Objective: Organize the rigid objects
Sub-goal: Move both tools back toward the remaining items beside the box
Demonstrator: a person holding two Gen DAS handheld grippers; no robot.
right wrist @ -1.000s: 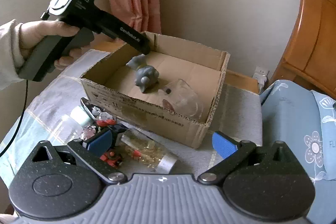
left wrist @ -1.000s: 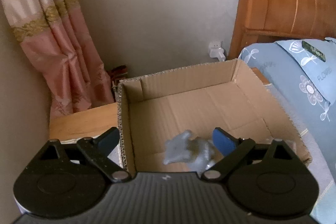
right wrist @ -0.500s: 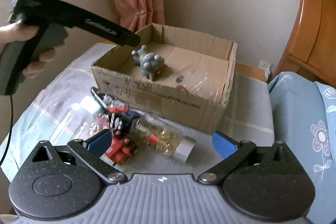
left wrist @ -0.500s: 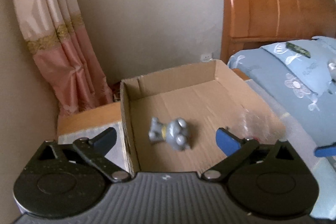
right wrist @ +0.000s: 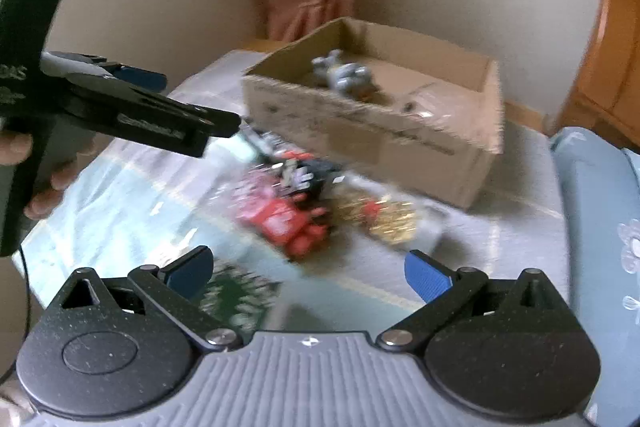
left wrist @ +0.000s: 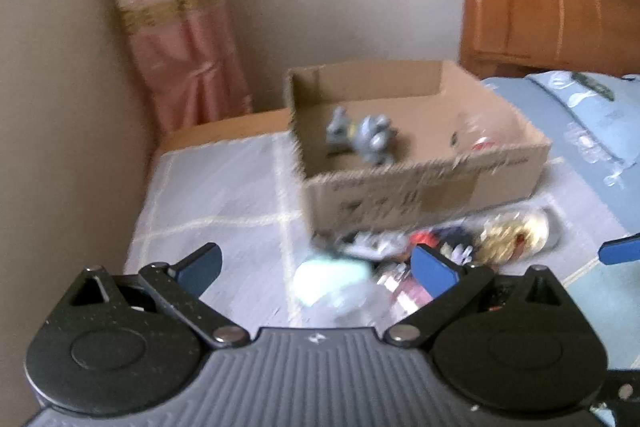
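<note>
Sitting toward the table's (left wrist: pixel 224 195) far edge, one cardboard box (right wrist: pixel 372 139) is holding one grey figurine (left wrist: pixel 362 139) and one clear container (left wrist: pixel 484 135), while roughly four blurred items are lying in a pile (right wrist: pixel 304 211) before it. Both left tongs (left wrist: pixel 316 265) and right tongs (right wrist: pixel 308 271) are hanging released, gripping nothing. Reaching fast into that clutter is risking a knocked bottle (left wrist: pixel 516 227) rolling off the edge.

Both views are smeared by motion. In the open brown cardboard box (left wrist: pixel 420 183) the printing on the near wall is unreadable, and the small grey animal figurine (left wrist: pixel 362 139) inside shows no clear detail. A clear rounded plastic item (left wrist: pixel 480 135) beside it is only a faint glint. The heap of small toys (right wrist: pixel 296 203) on the pale checked cloth (left wrist: pixel 224 195) blurs into red, black and gold patches. The hand (right wrist: pixel 44 183) holding the black left gripper (right wrist: pixel 220 123) is cut off by the picture's edge.
</note>
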